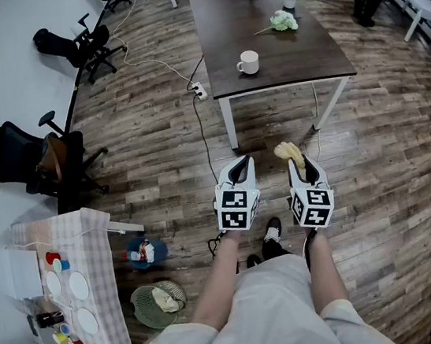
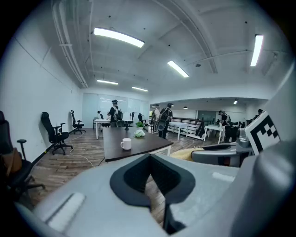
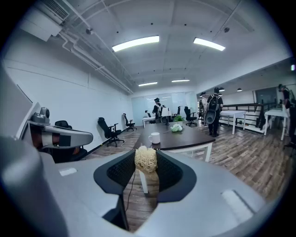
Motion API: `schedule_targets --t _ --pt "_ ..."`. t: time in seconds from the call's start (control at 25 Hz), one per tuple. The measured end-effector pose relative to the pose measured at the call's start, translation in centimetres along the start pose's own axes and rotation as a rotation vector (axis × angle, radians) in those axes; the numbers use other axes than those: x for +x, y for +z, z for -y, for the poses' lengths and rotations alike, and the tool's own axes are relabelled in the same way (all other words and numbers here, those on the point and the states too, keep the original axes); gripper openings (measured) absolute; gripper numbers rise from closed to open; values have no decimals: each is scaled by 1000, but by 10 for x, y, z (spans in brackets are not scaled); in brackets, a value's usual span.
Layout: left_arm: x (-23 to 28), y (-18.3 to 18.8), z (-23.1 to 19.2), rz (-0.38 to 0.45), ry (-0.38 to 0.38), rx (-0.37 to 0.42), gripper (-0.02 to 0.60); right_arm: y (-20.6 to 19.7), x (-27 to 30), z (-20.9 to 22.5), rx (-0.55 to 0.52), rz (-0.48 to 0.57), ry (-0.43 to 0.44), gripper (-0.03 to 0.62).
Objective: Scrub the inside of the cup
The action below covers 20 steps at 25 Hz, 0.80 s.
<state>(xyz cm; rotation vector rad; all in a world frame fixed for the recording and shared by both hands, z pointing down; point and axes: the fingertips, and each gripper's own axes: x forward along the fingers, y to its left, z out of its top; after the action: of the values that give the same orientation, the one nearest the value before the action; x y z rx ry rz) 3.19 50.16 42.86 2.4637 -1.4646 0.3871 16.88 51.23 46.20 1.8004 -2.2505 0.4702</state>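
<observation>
Shorts (image 1: 243,314) nearest the camera carry print too small to read. Left claw (image 1: 239,170) is closed on nothing; right claw (image 1: 302,164) grips a scrubber (image 1: 287,151). Cup (image 1: 248,62) stands on the far surface (image 1: 303,55), well apart from both claws, so scrubbing looks unstarted and the approach remains.

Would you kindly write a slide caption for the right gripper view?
Right gripper shut on a scrubber, facing the cup on the table ahead.
</observation>
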Motion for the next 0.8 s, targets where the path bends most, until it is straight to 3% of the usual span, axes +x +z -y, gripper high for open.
schedule_targets --t 0.28,0.52,0.8 --pt "35 -12 -13 -27 19 -50 0 -1 27 12 -24 -31 38 161" --pt "70 1 -24 -30 27 -13 0 16 59 26 -109 -17 79 163" --pt "95 9 -33 -18 67 -61 0 30 95 70 -129 2 163 163"
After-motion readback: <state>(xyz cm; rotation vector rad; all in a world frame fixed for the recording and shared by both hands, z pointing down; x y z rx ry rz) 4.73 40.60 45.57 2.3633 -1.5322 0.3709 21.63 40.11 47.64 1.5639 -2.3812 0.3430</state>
